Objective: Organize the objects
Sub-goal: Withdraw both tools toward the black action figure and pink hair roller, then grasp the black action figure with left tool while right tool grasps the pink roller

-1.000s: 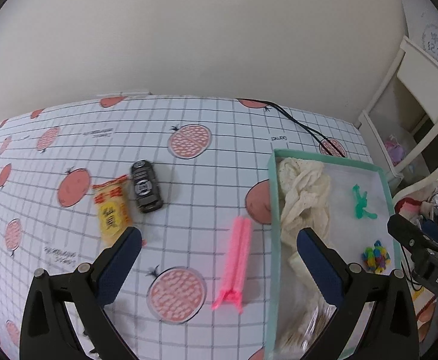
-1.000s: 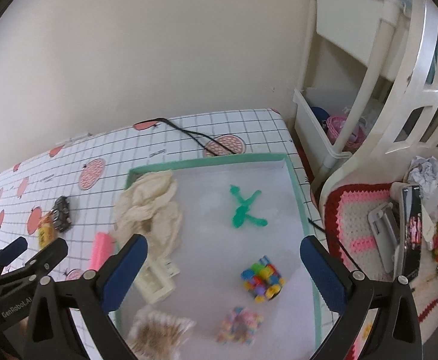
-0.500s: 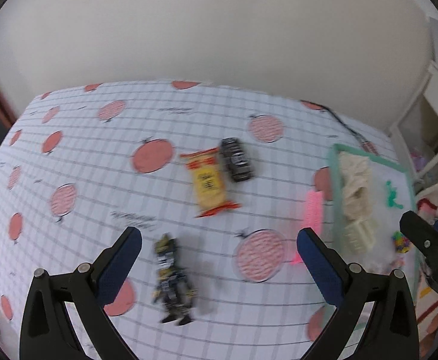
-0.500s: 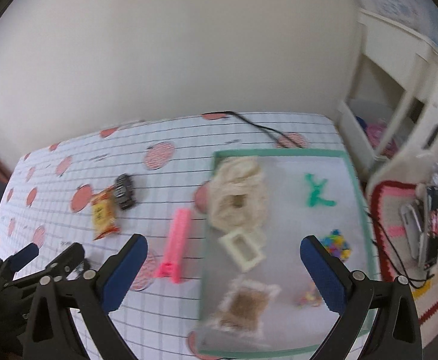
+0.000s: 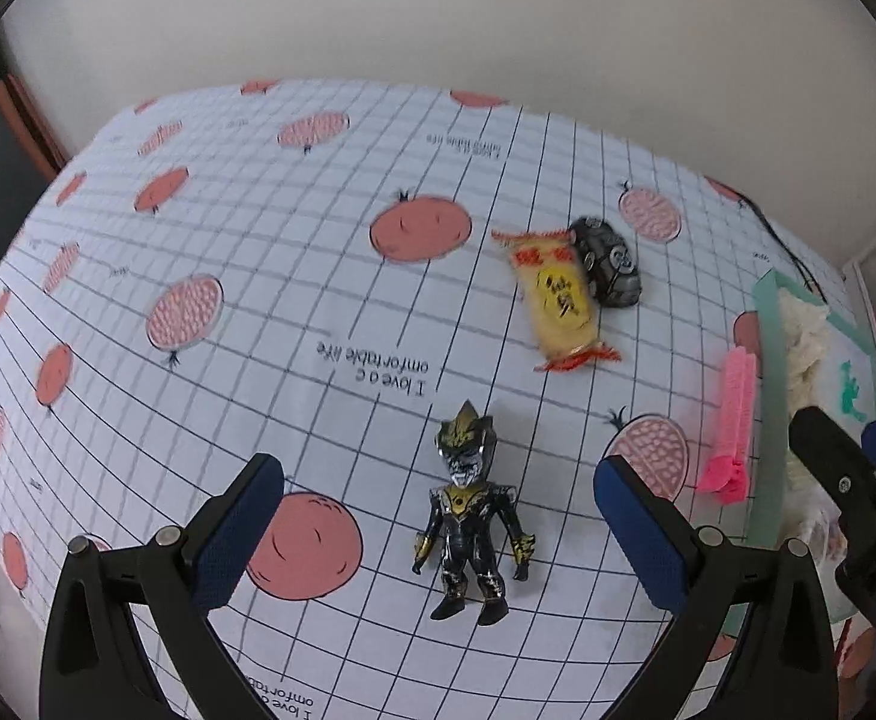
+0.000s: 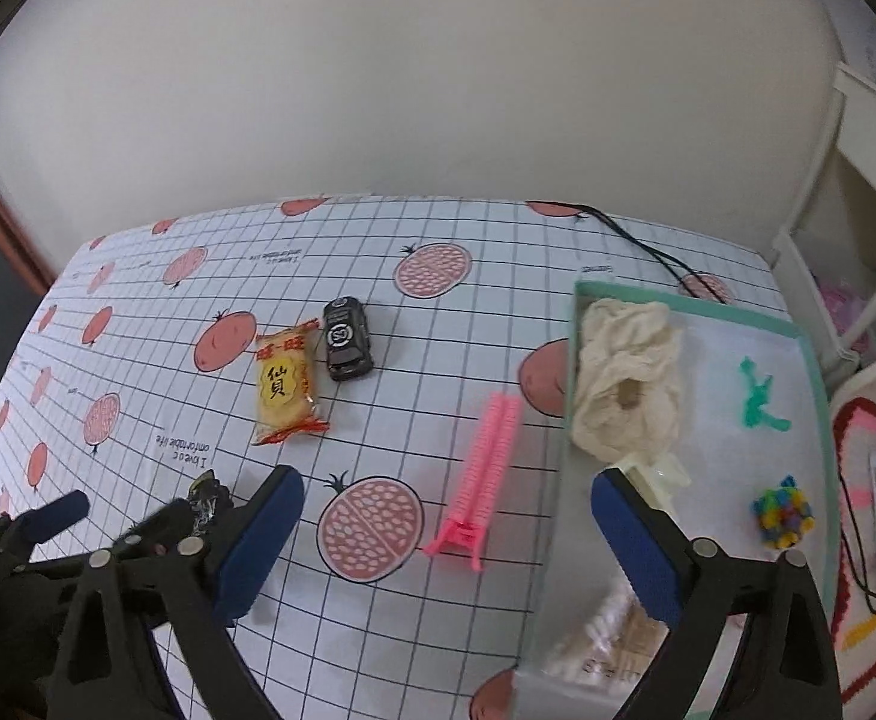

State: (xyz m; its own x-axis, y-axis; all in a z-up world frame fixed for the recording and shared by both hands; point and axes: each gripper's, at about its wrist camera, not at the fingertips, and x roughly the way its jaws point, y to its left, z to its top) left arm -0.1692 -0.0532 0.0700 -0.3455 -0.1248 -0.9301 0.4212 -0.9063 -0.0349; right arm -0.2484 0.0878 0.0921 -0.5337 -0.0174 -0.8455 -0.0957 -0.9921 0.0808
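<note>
Left gripper [image 5: 438, 516], jaws wide, frames the toy figure [image 5: 468, 516] for pickup; right gripper [image 6: 447, 534] hangs wide, empty.

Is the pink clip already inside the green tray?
No, the pink clip lies on the tablecloth just left of the green tray.

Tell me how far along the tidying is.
Done: cloth, green toy and bead ball lie in the tray. In hand: nothing; left gripper open around the figure, right gripper open. Left: figure, snack, car, pink clip.
</note>
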